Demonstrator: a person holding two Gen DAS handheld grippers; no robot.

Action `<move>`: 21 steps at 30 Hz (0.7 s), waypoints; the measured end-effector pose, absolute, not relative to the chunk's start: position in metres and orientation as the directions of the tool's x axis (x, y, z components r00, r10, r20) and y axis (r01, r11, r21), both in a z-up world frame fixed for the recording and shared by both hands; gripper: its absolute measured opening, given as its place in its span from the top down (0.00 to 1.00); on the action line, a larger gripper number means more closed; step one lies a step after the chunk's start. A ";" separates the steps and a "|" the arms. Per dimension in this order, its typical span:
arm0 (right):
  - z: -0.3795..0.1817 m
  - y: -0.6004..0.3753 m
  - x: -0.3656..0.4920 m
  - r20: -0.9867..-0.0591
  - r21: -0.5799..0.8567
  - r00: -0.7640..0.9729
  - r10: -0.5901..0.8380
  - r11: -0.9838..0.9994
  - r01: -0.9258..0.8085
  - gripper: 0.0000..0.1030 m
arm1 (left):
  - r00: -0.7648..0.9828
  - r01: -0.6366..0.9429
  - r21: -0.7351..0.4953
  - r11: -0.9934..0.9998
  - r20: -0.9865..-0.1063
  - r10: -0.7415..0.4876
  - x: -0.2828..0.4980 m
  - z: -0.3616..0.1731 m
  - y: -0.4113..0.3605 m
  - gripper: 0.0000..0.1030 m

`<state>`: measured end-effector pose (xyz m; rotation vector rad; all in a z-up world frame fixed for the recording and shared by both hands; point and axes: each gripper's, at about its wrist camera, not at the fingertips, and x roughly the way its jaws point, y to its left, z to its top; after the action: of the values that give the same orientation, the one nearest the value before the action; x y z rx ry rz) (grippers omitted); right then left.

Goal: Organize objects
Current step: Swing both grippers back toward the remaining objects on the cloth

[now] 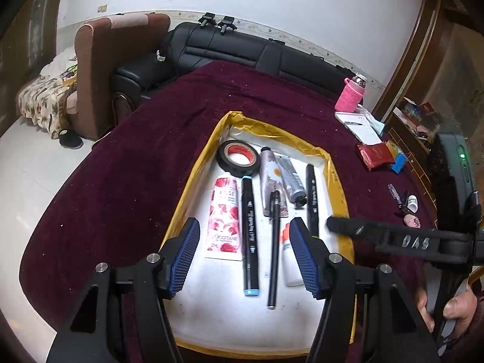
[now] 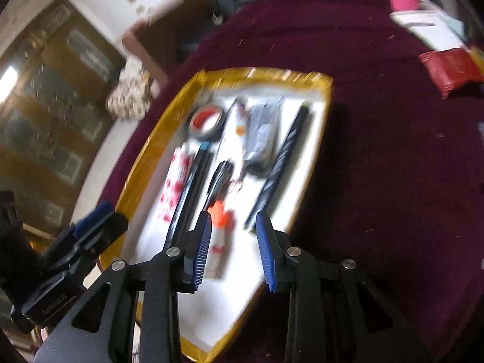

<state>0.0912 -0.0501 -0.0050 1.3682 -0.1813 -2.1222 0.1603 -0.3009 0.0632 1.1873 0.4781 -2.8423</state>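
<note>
In the left wrist view a yellow-rimmed tray (image 1: 193,181) with a white floor lies at the middle of the frame on a dark red tablecloth (image 1: 127,157). The left gripper (image 1: 244,252) hangs over the tray's near end at lower centre, its blue-padded fingers (image 1: 186,257) spread wide and holding nothing.

Inside the tray, from left to right: a rose-printed tube (image 1: 223,216) lies flat; a black roll of tape (image 1: 239,158) sits above it toward the upper part of the tray; a black marker with light blue ends (image 1: 249,236) lies just beside the tube; a black pen (image 1: 274,248) runs alongside, its upper end over a flowered tube (image 1: 270,178); a grey tube with a black cap (image 1: 292,181) lies next; a white bottle with an orange top (image 1: 289,254) lies partly behind the right finger; and a second black marker (image 1: 311,199) lies near the tray's right rim.

At the right of the frame, on the cloth, are a pink knitted bottle cover (image 1: 349,96), a white notepad (image 1: 360,127) and a red packet (image 1: 376,154).

The right wrist view is smeared by motion, so detail there is uncertain. The right gripper (image 2: 233,248), at lower centre, has its fingers parted and empty, with the white bottle lying between and beyond them on the tray's floor.
</note>
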 end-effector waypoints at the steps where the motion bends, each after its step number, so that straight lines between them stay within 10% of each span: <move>1: 0.000 -0.040 0.090 -0.772 0.413 -0.332 -0.542 -0.825 0.386 0.71 | -0.711 0.136 -0.271 -0.953 -0.697 0.096 0.160 0.065 -0.298 0.46; 13: 0.070 0.089 0.051 -0.746 -0.032 -0.662 -0.077 -0.988 0.151 0.50 | -0.687 0.030 -0.262 -0.964 -0.706 0.171 0.161 0.112 -0.230 0.44; 16: 0.061 0.136 0.069 -0.706 0.061 -0.700 -0.102 -0.995 0.084 0.32 | -0.688 -0.004 -0.236 -0.972 -0.705 0.173 0.152 0.112 -0.203 0.43; 21: 0.017 0.206 0.069 -0.741 0.332 -0.628 -0.238 -0.943 -0.035 0.32 | -0.650 -0.133 -0.241 -0.961 -0.711 0.268 0.133 0.102 -0.149 0.43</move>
<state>0.0687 0.2056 0.0166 1.2968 -0.4837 -2.6925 0.1327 -0.1492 0.1024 1.3644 0.2828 -3.0616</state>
